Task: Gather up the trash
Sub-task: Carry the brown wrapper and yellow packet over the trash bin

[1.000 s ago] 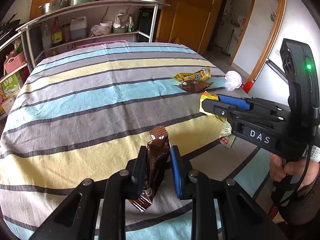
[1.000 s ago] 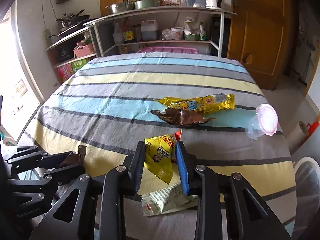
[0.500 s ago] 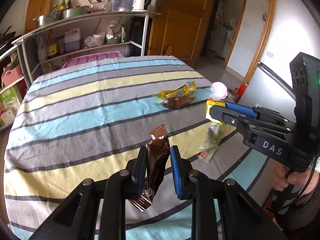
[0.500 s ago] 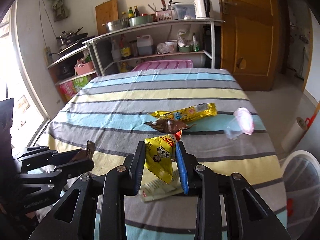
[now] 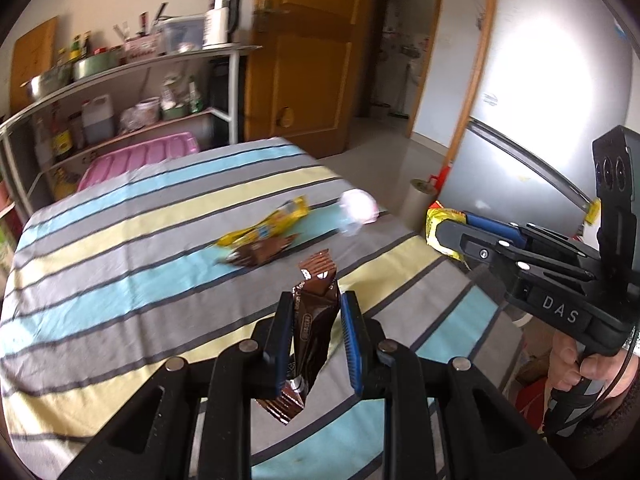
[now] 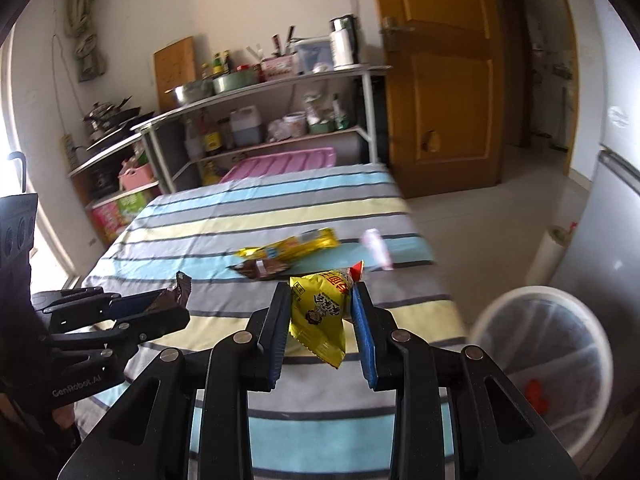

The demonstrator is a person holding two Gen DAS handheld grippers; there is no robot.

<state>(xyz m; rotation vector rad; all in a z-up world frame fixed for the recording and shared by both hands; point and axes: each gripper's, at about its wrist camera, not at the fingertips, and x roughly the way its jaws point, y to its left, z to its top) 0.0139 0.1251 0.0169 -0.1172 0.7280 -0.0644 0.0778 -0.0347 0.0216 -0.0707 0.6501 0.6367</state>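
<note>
Tablecloth (image 5: 120,280) striped grey, light blue, pale yellow with thin dark lines. Brown wrapper (image 5: 314,320) in black left gripper (image 5: 316,320) with blue pad. Yellow packet (image 6: 320,312), red corner, black print. White translucent bin (image 6: 552,360). Pink tub (image 6: 280,164). Orange-brown door (image 6: 440,80).

Both grippers have been raised above the striped tablecloth (image 5: 120,264) and swung toward its right-hand edge. The brown wrapper (image 5: 314,312) in the left gripper (image 5: 316,332) and the yellow snack packet (image 6: 320,312) in the right gripper (image 6: 322,328) are now seen well clear of the cloth. The pale green wrapper seen earlier beneath the right gripper has been lost from view. A white bin (image 6: 560,364) beside the table has been brought into the right wrist view.
</note>
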